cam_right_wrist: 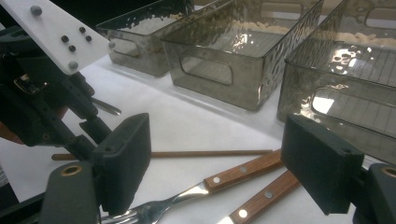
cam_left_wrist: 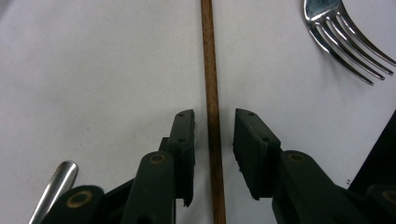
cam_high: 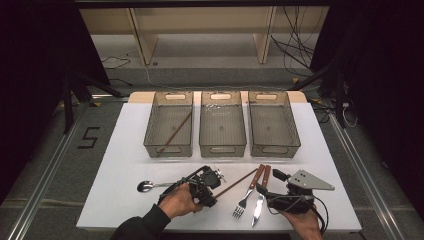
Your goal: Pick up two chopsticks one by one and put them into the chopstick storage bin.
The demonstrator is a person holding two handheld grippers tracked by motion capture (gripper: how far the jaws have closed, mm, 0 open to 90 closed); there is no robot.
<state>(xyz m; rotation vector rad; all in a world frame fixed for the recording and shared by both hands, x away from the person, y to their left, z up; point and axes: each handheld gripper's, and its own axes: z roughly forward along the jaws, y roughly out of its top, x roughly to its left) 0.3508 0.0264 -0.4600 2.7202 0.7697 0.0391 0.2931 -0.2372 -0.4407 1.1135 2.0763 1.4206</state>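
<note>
A: Brown wood is what the work turns on just now: one chopstick (cam_high: 175,134) already lies slantwise in the left bin (cam_high: 169,95), and its partner, the second chopstick (cam_left_wrist: 212,107), is on the white surface (cam_high: 120,165) near the front edge

B: So sorting has barely begun?

A: I judge so. The middle bin (cam_high: 221,95) and the right bin (cam_high: 267,95) look empty. The spoon (cam_high: 147,186), the fork (cam_high: 246,197) and the knife (cam_high: 260,200) all lie on the surface, none of them lifted

B: And the left gripper (cam_left_wrist: 214,140)?

A: Over the second chopstick, pointing down at it. The stick runs straight up between the jaws, which stand a little way off it on both sides; a sliver of white shows on each side, so they are not pressing on it. It is not grasped yet

B: The right gripper (cam_right_wrist: 217,163)?

A: Held low near the wooden handles of the fork and knife, jaws spread wide with nothing between them

B: What remains, then?

A: Closing on the second chopstick and carrying it off, probably to join its partner in the left bin, and after that the spoon, fork and knife
</note>
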